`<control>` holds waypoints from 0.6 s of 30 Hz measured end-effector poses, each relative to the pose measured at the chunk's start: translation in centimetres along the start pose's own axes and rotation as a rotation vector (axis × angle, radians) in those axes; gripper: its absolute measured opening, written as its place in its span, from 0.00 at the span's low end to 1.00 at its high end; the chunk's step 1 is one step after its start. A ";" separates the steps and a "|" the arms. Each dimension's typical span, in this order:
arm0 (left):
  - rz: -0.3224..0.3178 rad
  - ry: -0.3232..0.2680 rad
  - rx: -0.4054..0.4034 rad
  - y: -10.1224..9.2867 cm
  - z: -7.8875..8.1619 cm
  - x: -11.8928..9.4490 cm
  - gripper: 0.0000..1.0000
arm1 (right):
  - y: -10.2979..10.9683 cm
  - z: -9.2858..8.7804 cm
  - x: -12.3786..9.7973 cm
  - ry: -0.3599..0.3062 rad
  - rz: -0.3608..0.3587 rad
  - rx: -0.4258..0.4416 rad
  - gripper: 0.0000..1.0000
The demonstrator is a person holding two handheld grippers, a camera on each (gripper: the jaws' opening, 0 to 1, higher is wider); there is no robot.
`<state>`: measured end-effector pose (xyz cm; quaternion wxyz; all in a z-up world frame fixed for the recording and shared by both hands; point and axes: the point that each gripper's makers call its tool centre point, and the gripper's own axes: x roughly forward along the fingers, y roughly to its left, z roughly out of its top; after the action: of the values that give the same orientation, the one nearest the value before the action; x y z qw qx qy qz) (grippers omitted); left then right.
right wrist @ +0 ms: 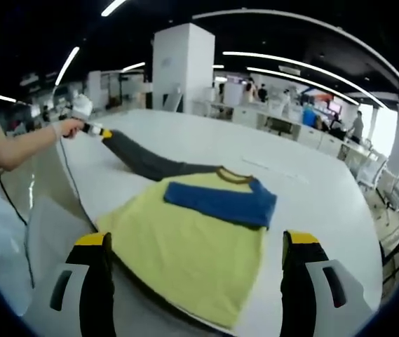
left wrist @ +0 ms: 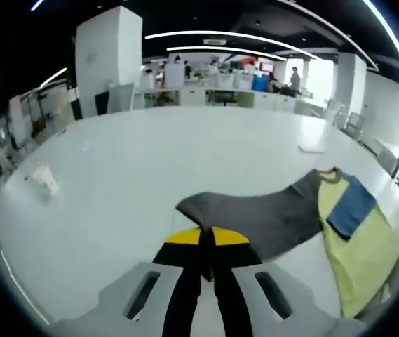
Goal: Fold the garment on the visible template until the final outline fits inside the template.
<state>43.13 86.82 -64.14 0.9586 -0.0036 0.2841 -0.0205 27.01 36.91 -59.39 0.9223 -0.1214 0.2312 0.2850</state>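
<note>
A yellow shirt lies flat on the white table, its blue sleeve folded across the chest. Its grey sleeve is stretched out to the left, where my left gripper pinches the cuff. In the left gripper view the yellow-tipped jaws of my left gripper are pressed together on the grey sleeve, with the yellow shirt and blue sleeve to the right. My right gripper stands wide open over the shirt's hem. A dark edge shows under the hem.
A person's arm holds the left gripper, and a cable hangs from it. A crumpled white scrap and a flat white piece lie on the table. Chairs stand along the far edge.
</note>
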 end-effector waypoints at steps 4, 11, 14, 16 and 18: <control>0.003 -0.003 0.005 -0.2 0.0 -0.8 0.00 | -0.2 -0.1 -0.1 -0.005 0.007 -0.007 1.00; -0.013 0.014 0.055 -1.2 0.0 -1.4 0.00 | -0.6 -0.3 0.0 -0.013 0.013 -0.007 1.00; -0.033 0.008 0.089 -2.1 0.6 -1.6 0.00 | -0.9 -0.4 0.0 -0.013 0.020 -0.011 1.00; -0.038 0.010 0.096 -2.4 0.9 -1.7 0.00 | -1.0 -0.4 0.0 -0.011 0.022 -0.016 1.00; -0.048 0.009 0.117 -2.8 1.2 -1.8 0.00 | -1.0 -0.5 0.0 -0.012 0.030 -0.018 1.00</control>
<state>42.14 84.08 -62.11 0.9551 0.0457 0.2866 -0.0601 27.46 35.91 -59.72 0.9180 -0.1247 0.2251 0.3019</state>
